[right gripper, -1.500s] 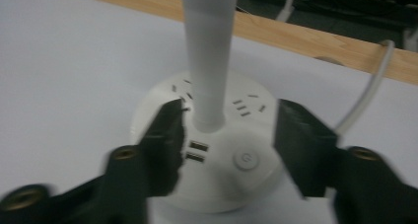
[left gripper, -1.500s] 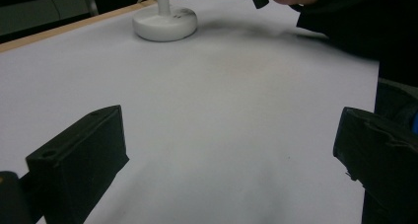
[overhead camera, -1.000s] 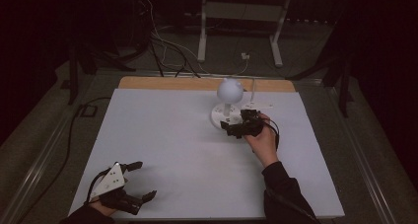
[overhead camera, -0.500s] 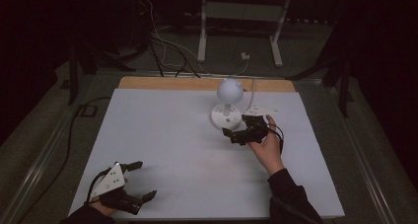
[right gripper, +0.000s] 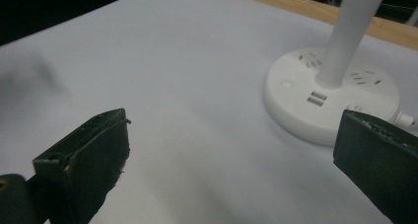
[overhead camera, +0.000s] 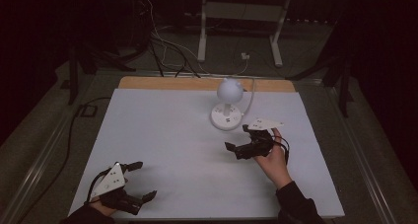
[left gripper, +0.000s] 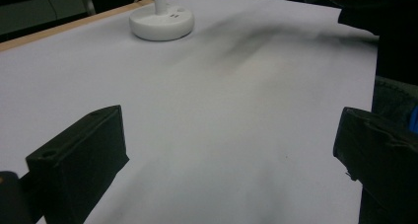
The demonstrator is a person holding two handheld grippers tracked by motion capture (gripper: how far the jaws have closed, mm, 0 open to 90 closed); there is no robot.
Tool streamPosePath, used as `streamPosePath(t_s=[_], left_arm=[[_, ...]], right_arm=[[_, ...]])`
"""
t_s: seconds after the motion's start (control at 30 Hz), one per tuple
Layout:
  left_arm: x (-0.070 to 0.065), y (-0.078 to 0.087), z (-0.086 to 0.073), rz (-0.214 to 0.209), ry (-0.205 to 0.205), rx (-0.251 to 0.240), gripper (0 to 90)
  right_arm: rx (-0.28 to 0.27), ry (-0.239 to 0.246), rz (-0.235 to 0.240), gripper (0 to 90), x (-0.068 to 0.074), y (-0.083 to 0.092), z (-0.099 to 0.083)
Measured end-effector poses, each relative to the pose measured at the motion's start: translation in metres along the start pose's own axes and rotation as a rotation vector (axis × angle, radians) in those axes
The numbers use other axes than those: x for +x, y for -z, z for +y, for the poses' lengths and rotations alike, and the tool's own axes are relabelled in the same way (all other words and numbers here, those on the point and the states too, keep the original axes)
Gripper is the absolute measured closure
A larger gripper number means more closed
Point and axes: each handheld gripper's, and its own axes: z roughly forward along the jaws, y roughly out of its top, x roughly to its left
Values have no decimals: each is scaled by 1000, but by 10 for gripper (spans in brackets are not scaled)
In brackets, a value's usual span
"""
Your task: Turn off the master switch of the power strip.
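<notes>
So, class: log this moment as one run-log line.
right gripper: open, empty, beside lamp base | left gripper: open, empty, near table front edge

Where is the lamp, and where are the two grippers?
lamp [overhead camera: 226, 119], high view, on its round white base.
right gripper [overhead camera: 237, 141], high view, midway between its open fingertips.
left gripper [overhead camera: 145, 180], high view, midway between its open fingertips.

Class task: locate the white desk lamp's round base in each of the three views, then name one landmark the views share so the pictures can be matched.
High view: lamp base sits right of centre, toward the table's far edge.
Left gripper view: lamp base at the top, left of centre.
Right gripper view: lamp base at the right, near the right jaw.
Shared landmark: the wooden strip behind the lamp.
</notes>
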Motion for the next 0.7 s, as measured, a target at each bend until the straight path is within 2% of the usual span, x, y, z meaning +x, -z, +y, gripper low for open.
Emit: streamPosePath(t_s=[0.23, 0.33, 0.7], left_arm=[[0, 0, 0, 0, -4, 2, 3], [0, 0, 0, -3, -2, 1, 3], [-1, -1, 0, -2, -7, 3, 3]], right_arm=[[8, 9, 15, 4, 8, 14, -13], [24, 29, 9, 4, 11, 19, -20], [68, 30, 23, 4, 14, 34, -49]])
